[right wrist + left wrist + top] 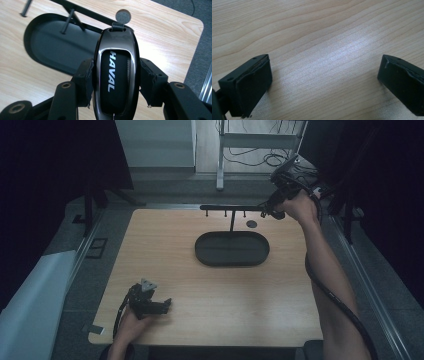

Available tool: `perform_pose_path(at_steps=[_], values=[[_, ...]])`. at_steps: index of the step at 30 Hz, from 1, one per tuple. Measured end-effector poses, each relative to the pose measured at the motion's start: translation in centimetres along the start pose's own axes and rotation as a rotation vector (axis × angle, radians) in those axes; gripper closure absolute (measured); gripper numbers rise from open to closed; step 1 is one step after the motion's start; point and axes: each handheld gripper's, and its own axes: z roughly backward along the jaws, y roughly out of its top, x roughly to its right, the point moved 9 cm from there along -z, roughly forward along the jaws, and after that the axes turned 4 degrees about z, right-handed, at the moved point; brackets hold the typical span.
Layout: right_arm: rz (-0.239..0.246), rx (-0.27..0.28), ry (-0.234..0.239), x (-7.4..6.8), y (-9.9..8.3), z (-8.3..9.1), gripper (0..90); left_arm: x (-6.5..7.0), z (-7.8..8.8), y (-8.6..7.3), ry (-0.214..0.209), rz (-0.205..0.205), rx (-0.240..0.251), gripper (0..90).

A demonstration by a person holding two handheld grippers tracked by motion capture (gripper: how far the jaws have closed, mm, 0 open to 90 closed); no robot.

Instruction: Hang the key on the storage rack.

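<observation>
From above, my right gripper [272,210] hangs at the table's [165,250] far edge, over the key rack's [227,208] bar end; my left gripper [162,305] rests near the front edge. Its own view: jaws wide apart over bare wood. Right gripper view: jaws clamp the Haval key fob [115,75] above the oval tray [50,47].

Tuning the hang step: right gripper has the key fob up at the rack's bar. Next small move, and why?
Probably ease the key fob toward the nearest peg of the rack. The right gripper is clamped on the fob's sides, and its top loop sits at the bar's end, apparently not yet hooked. The left gripper rests open on the table.
</observation>
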Motion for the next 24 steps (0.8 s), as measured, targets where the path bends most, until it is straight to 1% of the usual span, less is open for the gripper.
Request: perform_pose_path(at_steps=[3, 4, 5, 8, 10, 12, 13, 14, 15, 17, 18, 19, 21, 23, 24], values=[[-0.009, 0.002, -0.018, 0.8, -0.3, -0.4, 48.8, 0.0, 0.0, 0.0, 0.000, 0.000, 0.000, 0.0], [-0.015, 0.002, -0.028, 1.3, -0.6, -0.7, 48.8, 0.0, 0.0, 0.0, 0.000, 0.000, 0.000, 0.0], [-0.015, 0.002, -0.028, 1.3, -0.6, -0.7, 48.8, 0.0, 0.0, 0.0, 0.000, 0.000, 0.000, 0.0], [-0.021, -0.014, -0.042, 2.0, -1.4, -1.6, 48.8, 0.0, 0.0, 0.0, 0.000, 0.000, 0.000, 0.0], [-0.023, -0.019, -0.045, 2.2, -1.6, -1.9, 48.8, 0.0, 0.0, 0.0, 0.000, 0.000, 0.000, 0.0], [-0.024, -0.033, -0.055, 2.6, -2.1, -2.8, 48.8, 0.0, 0.0, 0.0, 0.001, -0.001, 0.002, 0.0], [-0.024, -0.033, -0.055, 2.6, -2.1, -2.8, 48.8, 0.0, 0.0, 0.0, 0.001, -0.001, 0.002, 0.0], [-0.026, -0.042, -0.061, 2.8, -2.4, -3.4, 48.7, 0.0, 0.0, 0.0, 0.001, -0.001, 0.002, 0.0], [-0.026, -0.042, -0.061, 2.8, -2.4, -3.4, 48.7, 0.0, 0.0, 0.0, 0.001, -0.001, 0.002, 0.0], [-0.025, -0.051, -0.063, 3.0, -2.7, -4.0, 48.8, 0.0, 0.0, 0.0, 0.001, -0.001, 0.002, 0.0], [-0.031, -0.054, -0.062, 3.2, -3.0, -4.5, 48.8, 0.0, 0.0, 0.0, 0.000, -0.001, 0.002, 0.0], [-0.031, -0.054, -0.062, 3.2, -3.0, -4.5, 48.8, 0.0, 0.0, 0.0, 0.000, 0.000, 0.002, 0.0], [-0.031, -0.063, -0.070, 3.4, -3.3, -5.1, 48.7, 0.0, 0.0, 0.0, 0.002, 0.000, 0.004, 0.0], [-0.038, -0.058, -0.057, 3.5, -3.4, -5.6, 48.8, 0.0, 0.0, 0.0, 0.002, 0.000, 0.004, 0.0], [-0.031, -0.057, -0.053, 3.4, -3.6, -6.1, 48.8, 0.0, 0.0, 0.0, 0.002, 0.000, 0.004, 0.0]])
